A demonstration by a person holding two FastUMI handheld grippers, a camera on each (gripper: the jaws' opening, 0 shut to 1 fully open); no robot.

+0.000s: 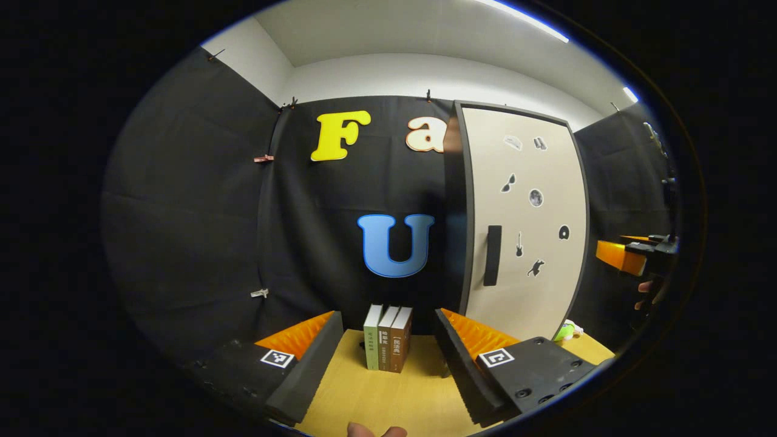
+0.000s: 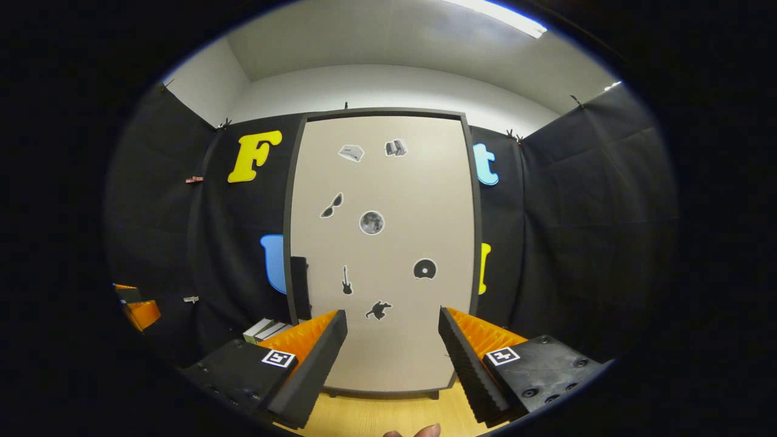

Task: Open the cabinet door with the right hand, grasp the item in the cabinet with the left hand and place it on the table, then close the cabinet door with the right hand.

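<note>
The left tongs point(image 1: 388, 343) stand wide apart and empty above the wooden bench point(image 1: 376, 400); three books point(image 1: 388, 338) stand upright side by side at the bench's far edge, framed between the fingers; to the right a pale cabinet door point(image 1: 528, 224) with a dark handle point(image 1: 493, 255) and small stickers stands closed; a small green thing point(image 1: 566, 331) lies by its foot; the right tongs point(image 1: 637, 255) show at the far right edge, a hand point(image 1: 648, 294) beneath them.
</note>
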